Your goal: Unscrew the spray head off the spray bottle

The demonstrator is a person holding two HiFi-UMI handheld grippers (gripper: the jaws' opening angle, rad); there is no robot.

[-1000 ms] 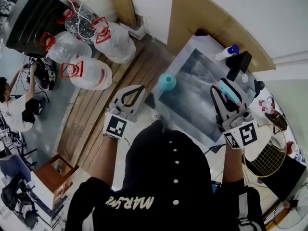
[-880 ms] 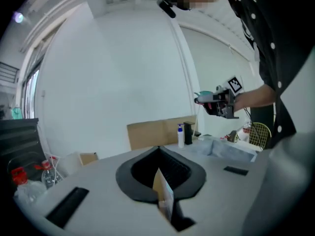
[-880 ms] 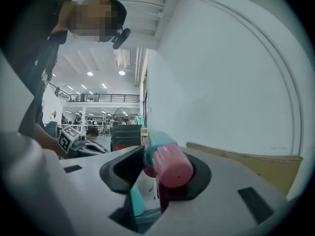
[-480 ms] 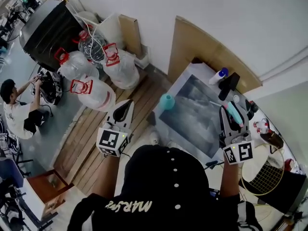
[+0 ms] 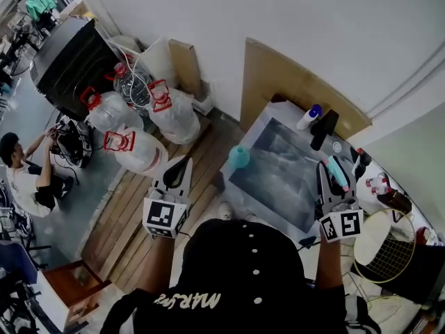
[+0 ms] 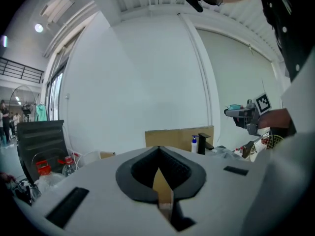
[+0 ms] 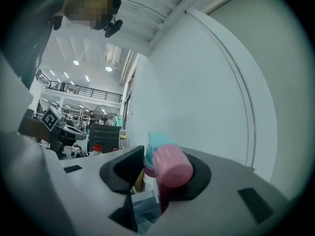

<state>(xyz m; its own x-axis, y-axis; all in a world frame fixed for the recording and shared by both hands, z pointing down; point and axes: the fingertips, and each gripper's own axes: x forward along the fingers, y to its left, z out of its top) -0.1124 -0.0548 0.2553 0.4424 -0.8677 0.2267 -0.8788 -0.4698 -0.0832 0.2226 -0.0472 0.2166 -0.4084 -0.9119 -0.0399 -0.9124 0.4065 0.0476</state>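
Note:
The teal spray bottle (image 5: 238,157) stands headless at the near left corner of the grey mat (image 5: 278,179) on the table. Its teal and pink spray head (image 5: 338,172) is up in the air over the table's right side, with my right gripper (image 5: 332,164) shut on it. In the right gripper view the spray head (image 7: 165,163) fills the gap between the jaws of the right gripper (image 7: 157,173). My left gripper (image 5: 185,161) is shut and empty, held over the wooden floor left of the bottle. The left gripper (image 6: 158,151) points level at the far wall.
A white bottle with a blue cap (image 5: 308,117) and a black block (image 5: 322,127) stand at the table's far edge before a cardboard sheet (image 5: 292,82). Water jugs (image 5: 132,152) and a black bin (image 5: 69,54) sit left. A person (image 5: 21,172) crouches far left. A racket (image 5: 386,249) lies right.
Both grippers have risen and drawn back toward the person. The right one still holds the spray head. The head view has tilted up, so more wall shows.

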